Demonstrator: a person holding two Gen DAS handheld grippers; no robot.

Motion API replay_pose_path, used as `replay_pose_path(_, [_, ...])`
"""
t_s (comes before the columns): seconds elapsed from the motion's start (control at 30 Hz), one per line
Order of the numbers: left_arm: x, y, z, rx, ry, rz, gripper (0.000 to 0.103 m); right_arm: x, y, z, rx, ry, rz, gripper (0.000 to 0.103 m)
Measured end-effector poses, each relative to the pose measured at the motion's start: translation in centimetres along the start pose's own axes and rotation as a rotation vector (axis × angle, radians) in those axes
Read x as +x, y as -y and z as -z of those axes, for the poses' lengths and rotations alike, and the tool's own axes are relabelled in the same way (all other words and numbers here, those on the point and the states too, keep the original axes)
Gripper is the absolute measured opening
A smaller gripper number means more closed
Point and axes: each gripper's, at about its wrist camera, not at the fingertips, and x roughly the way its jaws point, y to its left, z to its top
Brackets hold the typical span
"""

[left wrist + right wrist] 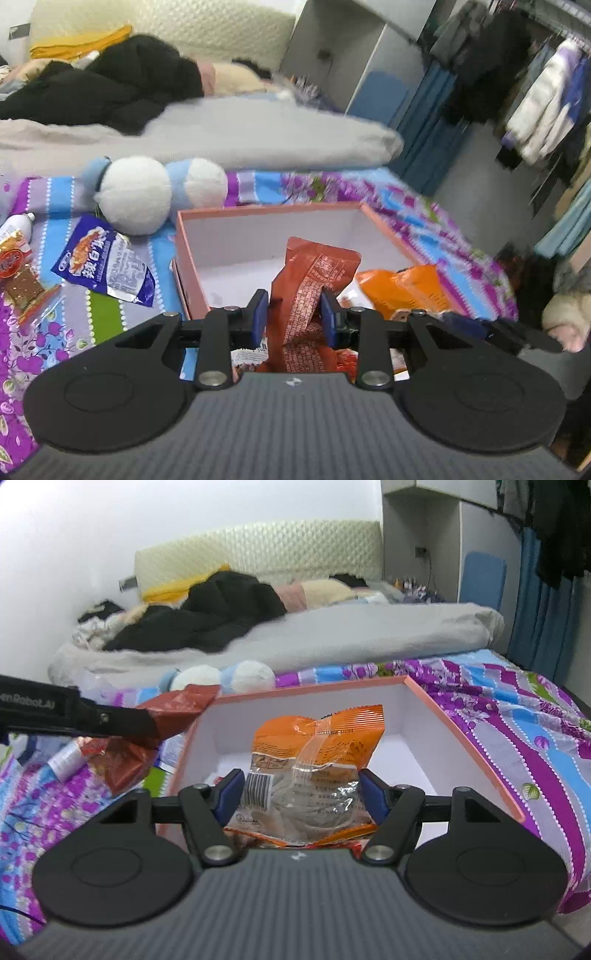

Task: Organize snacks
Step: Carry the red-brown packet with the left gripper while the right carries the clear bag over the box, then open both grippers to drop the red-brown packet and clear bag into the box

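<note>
Box (476, 738), pink, open-topped, sits on the bedspread (535, 746) directly ahead of both grippers. Right gripper (301, 790) pinches one orange packet (325, 746) upright, already above the box's near edge. Left gripper (293, 314) clamps one red packet (314, 273), long axis upright, at the box's near-left corner. Loose on the bedspread: one blue packet (107, 266), one small clear packet (22, 284).

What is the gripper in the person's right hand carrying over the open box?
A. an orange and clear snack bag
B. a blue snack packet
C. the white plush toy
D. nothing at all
A: the right gripper has its blue pads pressed on both sides of the orange and clear snack bag, which hangs over the pink box.
</note>
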Motion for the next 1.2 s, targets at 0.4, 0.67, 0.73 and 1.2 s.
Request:
replay_pose_path(0.4, [7.0, 0.8, -0.6, -0.005, -0.141, -0.003, 0.036, 5.8, 4.4, -0.2, 0.016, -0.186, 0.025, 0.071])
replay_pose_path(0.67, [5.4, 0.6, -0.8, 0.011, -0.118, -0.016, 0.05, 5.6, 4.9, 0.5, 0.05, -0.187, 0.033, 0.084])
replay_pose_path(0.73, [4.7, 0.5, -0.8, 0.009, -0.104, -0.014, 0.052, 5.4, 5.0, 0.5, 0.054, -0.184, 0.033, 0.084])
replay_pose_path(1.2, [-3.4, 0.7, 1.6, 0.06, 0.028, -0.028, 0.06, -0.3, 2.6, 0.9, 0.066, -0.04, -0.018, 0.084])
